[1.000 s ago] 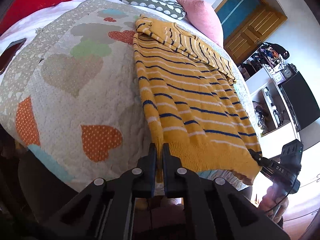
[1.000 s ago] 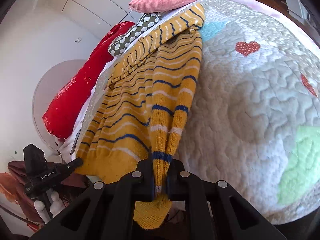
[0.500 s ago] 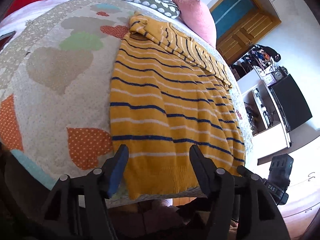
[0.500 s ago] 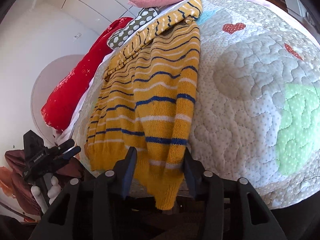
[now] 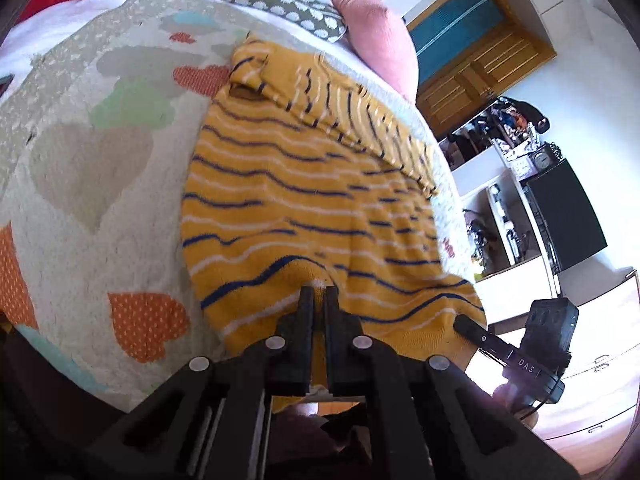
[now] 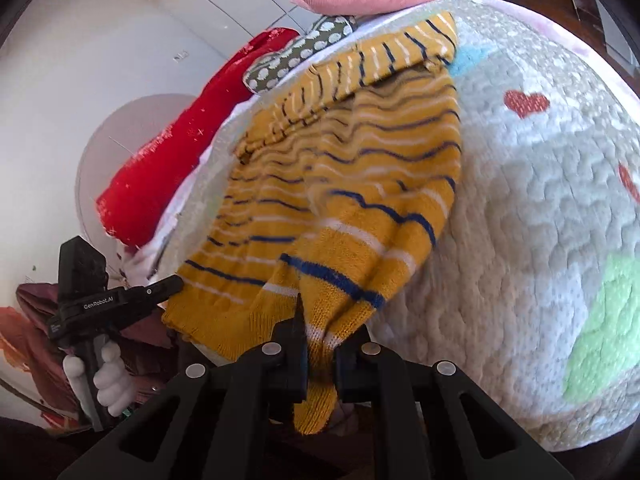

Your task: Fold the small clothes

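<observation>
Mustard sweater [image 5: 304, 200] with navy-white stripes, hem bunched in both tools.

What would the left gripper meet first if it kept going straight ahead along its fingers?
The left gripper is shut on the yellow striped sweater hem; straight ahead lies more sweater, bunched over the quilt. Depth is uncertain.

"DAS" on the right hand-held gripper [image 5: 472, 327], apparently "GenRobot.AI" on the left hand-held gripper [image 6: 170, 282]

The sweater [image 5: 304, 200] lies on the bed quilt [image 5: 92, 184], its sleeve [image 5: 332, 108] folded across the top; pillows [image 5: 376, 52] sit behind it at the bed's head.
</observation>
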